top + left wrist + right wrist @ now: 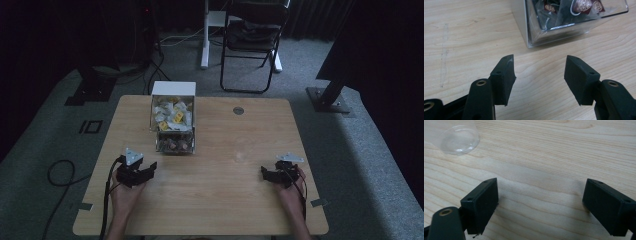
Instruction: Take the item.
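High view. Worktop (pixel 225 200) carrying a clear box (pixel 173 125) stacked in two levels near the far edge: pale and yellow packets above, dark packets in the lower drawer. Left gripper (pixel 148 168) resting just short of the drawer front, slightly to its left; right gripper (pixel 264 173) well apart, over bare wood on the right. Fingers of both spread, nothing held.

Left gripper view. Fingers (pixel 502 77) wide open, worktop visible between them. Corner of the clear drawer (pixel 564 22) directly ahead, dark packets (pixel 584 6) behind the wall. Likely hazards: a finger striking the hard corner and pushing the whole box backward, since nothing braces it; slipping on the smooth plastic wall; tilting the stack if the lower drawer is tugged without support above.

Right gripper view. Fingers (pixel 482 202) open, empty, over bare wood grain. Small clear cup (pixel 459 138) upside down at upper left, near but not touching. Likely hazard: knocking or rolling the light cup during a sweep toward the box. Low contrast of clear plastic on pale wood, so easy to misjudge.
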Motion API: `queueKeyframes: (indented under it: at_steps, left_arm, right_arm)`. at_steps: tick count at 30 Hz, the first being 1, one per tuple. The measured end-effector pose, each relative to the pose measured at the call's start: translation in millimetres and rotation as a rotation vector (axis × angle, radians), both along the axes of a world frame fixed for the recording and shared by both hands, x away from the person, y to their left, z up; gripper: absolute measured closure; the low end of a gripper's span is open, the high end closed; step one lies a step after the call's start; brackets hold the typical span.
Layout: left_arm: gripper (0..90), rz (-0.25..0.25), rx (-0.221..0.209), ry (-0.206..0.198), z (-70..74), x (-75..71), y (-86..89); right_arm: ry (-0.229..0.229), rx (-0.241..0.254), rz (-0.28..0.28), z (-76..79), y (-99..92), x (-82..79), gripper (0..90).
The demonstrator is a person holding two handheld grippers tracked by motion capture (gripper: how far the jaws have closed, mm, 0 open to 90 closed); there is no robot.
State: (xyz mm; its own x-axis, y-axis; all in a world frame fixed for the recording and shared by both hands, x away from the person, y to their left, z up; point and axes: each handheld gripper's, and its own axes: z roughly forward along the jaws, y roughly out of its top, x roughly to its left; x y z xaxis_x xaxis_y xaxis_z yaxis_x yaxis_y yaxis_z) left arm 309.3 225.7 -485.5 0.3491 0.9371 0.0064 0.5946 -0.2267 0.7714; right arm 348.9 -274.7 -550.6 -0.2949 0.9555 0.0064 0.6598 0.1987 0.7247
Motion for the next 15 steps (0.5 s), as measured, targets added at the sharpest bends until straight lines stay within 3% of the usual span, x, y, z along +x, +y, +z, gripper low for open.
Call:
queueKeyframes:
  at_steps: [15]
  left_arm:
    - [41.9, -0.045, 0.001, -0.023, 7.6, 3.2, -13.7]
  right_arm:
    - [0.000, 0.000, 0.000, 0.0, 0.0, 0.0, 13.0]
